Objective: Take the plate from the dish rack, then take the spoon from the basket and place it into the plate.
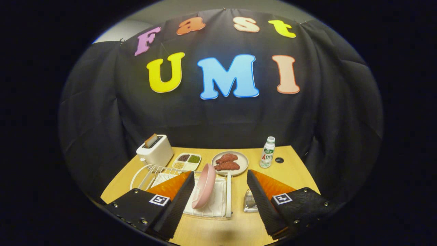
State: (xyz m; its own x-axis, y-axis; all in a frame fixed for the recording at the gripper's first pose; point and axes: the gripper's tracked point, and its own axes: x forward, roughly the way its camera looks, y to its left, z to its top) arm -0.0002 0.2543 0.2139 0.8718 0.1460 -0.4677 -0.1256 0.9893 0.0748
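Note:
A pink plate (206,186) stands on edge in the white wire dish rack (222,201) on the wooden table. My gripper (220,179) hovers above the rack, open wide, with nothing between its fingers. The plate sits just ahead of the gap, closer to the left finger (177,191). A small metal mesh basket (250,201) rests on the table beside the rack, partly hidden behind the right finger (264,193); I cannot make out the spoon in it.
Beyond the rack are a white toaster (155,150), a divided tray of beans (186,161), a plate with meat pieces (229,162) and a small bottle (267,152). A dark round hole (279,160) marks the tabletop near the bottle.

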